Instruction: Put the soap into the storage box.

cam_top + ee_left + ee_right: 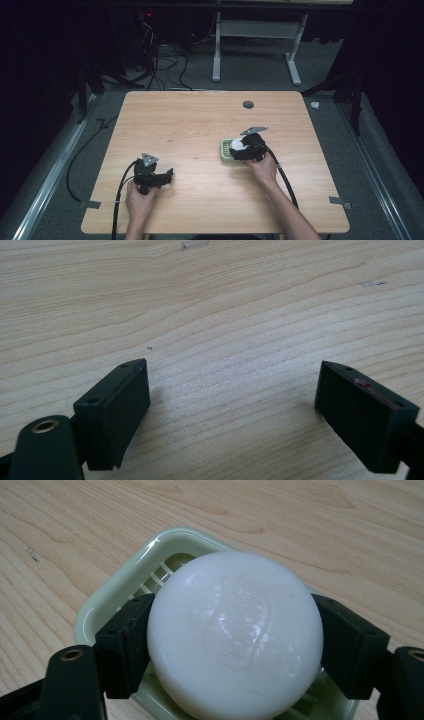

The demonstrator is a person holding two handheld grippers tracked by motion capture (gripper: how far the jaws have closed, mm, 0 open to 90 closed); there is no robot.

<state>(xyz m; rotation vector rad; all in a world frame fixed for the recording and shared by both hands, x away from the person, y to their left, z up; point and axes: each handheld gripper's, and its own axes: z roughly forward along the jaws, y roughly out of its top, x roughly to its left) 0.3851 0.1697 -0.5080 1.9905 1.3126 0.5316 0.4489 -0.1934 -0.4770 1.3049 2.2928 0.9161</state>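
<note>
The right tool (235, 645) has its two black jaws pressed against opposite sides of a round white bar of soap (235, 635), so it is holding the soap. The bar sits between the jaws and bulges above them, its stamped face turned toward the camera on the tool. Directly beneath and just beyond the jaws lies a pale green soap dish (125, 587) with a slatted floor; from the right gripper view I cannot tell whether the bar is resting on the slats or hanging just clear of them. In the high view the right tool (239, 148) stands over the soap dish (226, 150) on the wooden tabletop (200, 120).

To do this step well, I judge that the grip should stay even on both sides, since a smooth, rounded bar is likely to squirt out if one jaw leads. Keep the tool level and centred over the dish, well inside the raised rim, and move it straight up or down rather than sideways, so the light dish is not dragged along the tabletop.

Away to the right tool's side, well apart, the left tool (232, 405) rests low over bare wood with its jaws spread wide and nothing between them. It could steady the dish if it starts to slide.
</note>
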